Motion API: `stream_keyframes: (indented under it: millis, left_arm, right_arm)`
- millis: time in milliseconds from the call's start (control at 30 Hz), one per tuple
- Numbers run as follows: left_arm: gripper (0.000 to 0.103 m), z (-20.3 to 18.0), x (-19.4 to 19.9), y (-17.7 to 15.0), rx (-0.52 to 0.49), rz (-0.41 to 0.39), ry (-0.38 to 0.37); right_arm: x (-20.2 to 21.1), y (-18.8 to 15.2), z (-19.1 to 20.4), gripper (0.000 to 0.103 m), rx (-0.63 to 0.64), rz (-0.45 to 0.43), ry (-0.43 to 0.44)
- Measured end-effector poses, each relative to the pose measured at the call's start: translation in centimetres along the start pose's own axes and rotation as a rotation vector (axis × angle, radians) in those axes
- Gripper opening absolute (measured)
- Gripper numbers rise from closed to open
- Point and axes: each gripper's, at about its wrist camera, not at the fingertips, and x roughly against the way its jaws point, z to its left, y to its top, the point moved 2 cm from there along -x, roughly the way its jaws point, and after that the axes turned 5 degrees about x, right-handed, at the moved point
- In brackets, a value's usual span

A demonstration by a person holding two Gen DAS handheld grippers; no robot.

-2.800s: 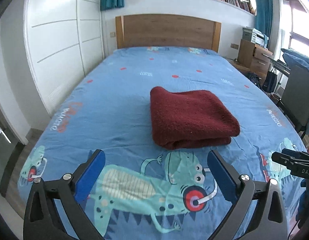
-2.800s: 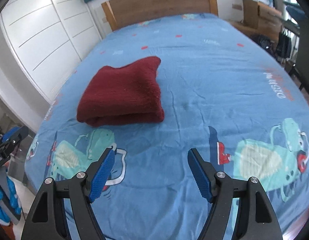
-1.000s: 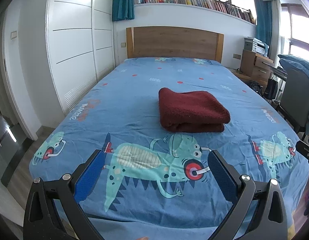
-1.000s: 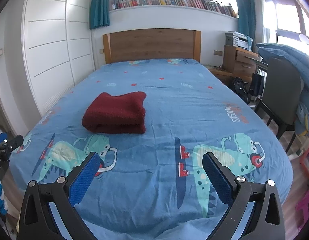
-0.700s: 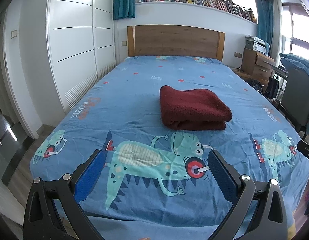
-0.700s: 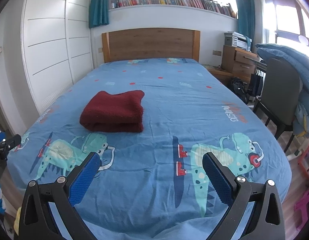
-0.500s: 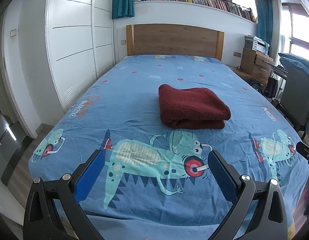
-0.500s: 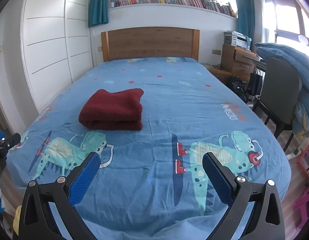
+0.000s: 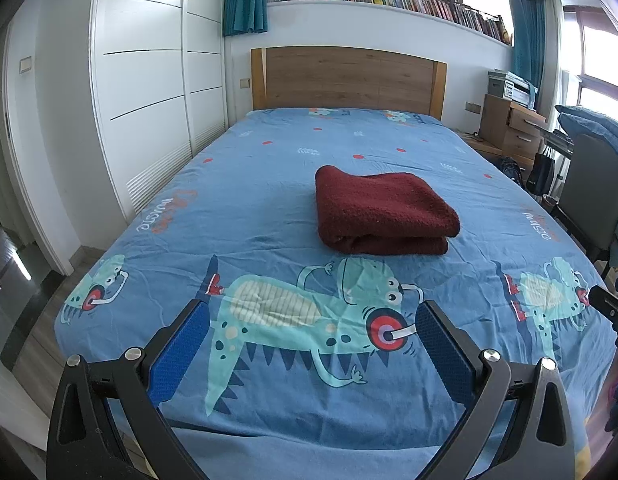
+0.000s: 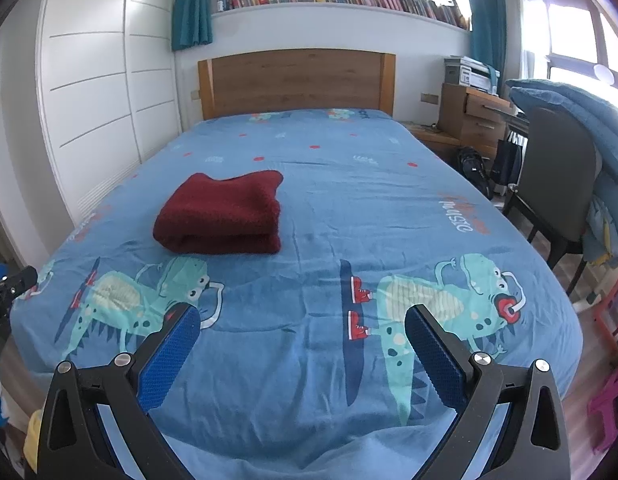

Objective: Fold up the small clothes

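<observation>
A dark red fleece garment (image 9: pixel 383 212) lies folded in a neat rectangle on the blue dinosaur-print bed sheet (image 9: pixel 269 208). It also shows in the right wrist view (image 10: pixel 223 214), left of centre. My left gripper (image 9: pixel 311 312) is open and empty, held back over the foot of the bed, well short of the garment. My right gripper (image 10: pixel 303 316) is open and empty too, over the foot of the bed, to the right of the garment.
A wooden headboard (image 9: pixel 347 78) stands at the far end. White wardrobe doors (image 9: pixel 149 92) line the left side. A dark chair (image 10: pixel 557 184) draped with a blue quilt and a wooden drawer unit (image 10: pixel 475 116) stand at the right.
Both grippers have pulled back from the folded garment toward the foot of the bed since 2.8 s ago. Over the last second they have barely moved. The garment has stayed put.
</observation>
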Motion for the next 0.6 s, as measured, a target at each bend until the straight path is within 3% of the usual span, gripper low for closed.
stream_keyframes:
  millis: [600]
  left_arm:
    - [0.102, -0.69, 0.04, -0.76, -0.012, 0.005, -0.008]
  right_arm:
    - [-0.28, -0.56, -0.38, 0.103, -0.012, 0.014, -0.014]
